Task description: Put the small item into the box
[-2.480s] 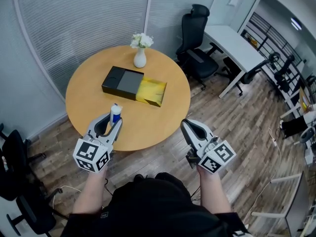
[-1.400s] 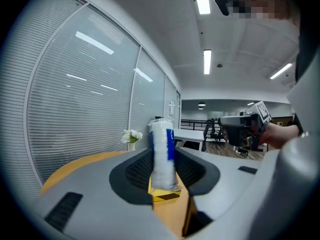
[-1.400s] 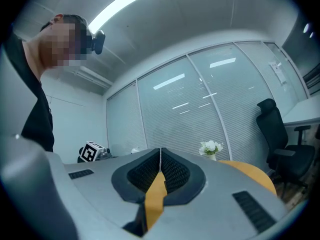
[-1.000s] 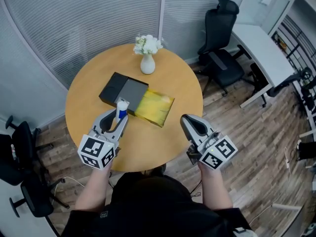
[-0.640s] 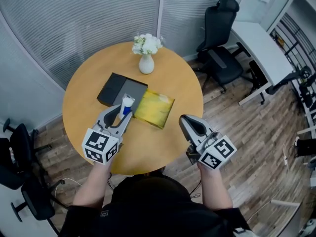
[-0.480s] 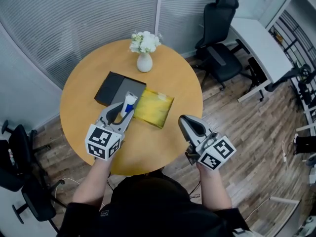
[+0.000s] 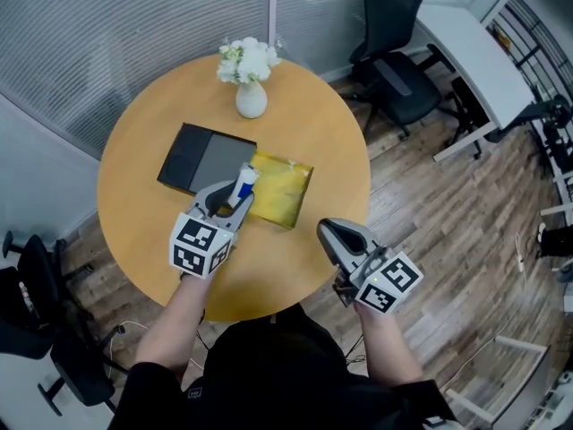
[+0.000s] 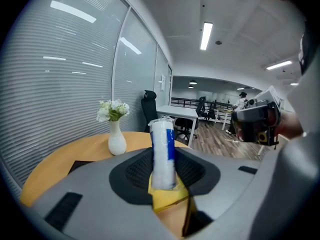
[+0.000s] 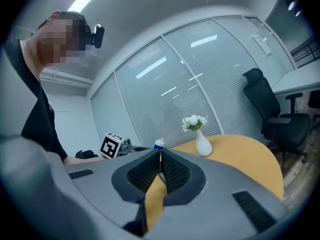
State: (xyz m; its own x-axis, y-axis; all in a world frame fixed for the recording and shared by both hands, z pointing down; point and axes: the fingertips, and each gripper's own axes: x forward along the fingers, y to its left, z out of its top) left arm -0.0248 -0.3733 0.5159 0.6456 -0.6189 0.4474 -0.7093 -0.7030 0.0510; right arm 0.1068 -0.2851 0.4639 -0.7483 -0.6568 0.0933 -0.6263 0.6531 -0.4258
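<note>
My left gripper (image 7: 231, 206) is shut on a small white and blue tube (image 7: 242, 184), held upright between the jaws. In the left gripper view the tube (image 8: 162, 151) stands in the middle of the left gripper (image 8: 164, 176). It hovers over the near left edge of the open box with a yellow lining (image 7: 280, 189), next to the box's black lid (image 7: 206, 158). My right gripper (image 7: 333, 236) is shut with nothing in it, at the table's near right edge. In the right gripper view the right gripper (image 9: 160, 171) shows jaws touching.
A white vase with flowers (image 7: 250, 95) stands at the far side of the round wooden table (image 7: 143, 150). Black office chairs (image 7: 394, 52) and a white desk (image 7: 466, 52) stand beyond the table on the wooden floor.
My left gripper has carried the tube forward and right, from the table's near edge to the box's edge. The right gripper has stayed low at the near right.
</note>
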